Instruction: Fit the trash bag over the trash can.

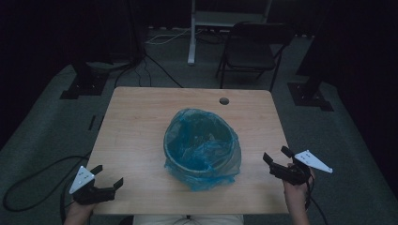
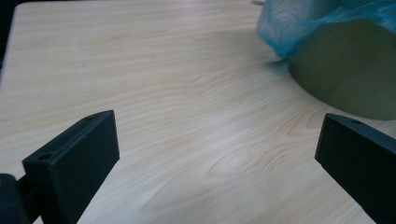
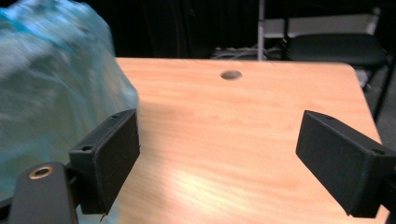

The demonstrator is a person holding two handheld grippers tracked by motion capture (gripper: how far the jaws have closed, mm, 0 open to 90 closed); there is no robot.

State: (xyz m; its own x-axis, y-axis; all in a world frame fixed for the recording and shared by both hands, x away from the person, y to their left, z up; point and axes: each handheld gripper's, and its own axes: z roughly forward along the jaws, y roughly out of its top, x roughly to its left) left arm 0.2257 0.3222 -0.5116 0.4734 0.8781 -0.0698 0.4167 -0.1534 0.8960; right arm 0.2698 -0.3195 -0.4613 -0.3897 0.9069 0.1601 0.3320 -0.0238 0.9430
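A round bin (image 1: 201, 149) lined with a blue plastic bag (image 1: 187, 129) stands in the middle of the wooden table (image 1: 136, 122). The bag's edge drapes over the rim and down the outside. My left gripper (image 1: 108, 176) hovers at the front left corner, open and empty. My right gripper (image 1: 277, 156) is at the table's right edge, open and empty too. In the left gripper view the bin's green wall (image 2: 345, 70) and the bag (image 2: 299, 23) lie ahead to the right. In the right gripper view the bag (image 3: 51, 79) bulges at the left beside the left jaw.
A cable hole (image 1: 224, 101) sits near the table's far edge. Beyond the table stand a dark folding chair (image 1: 253, 49) and a white post (image 1: 192, 33). Cables (image 1: 33, 183) run over the grey floor at the left.
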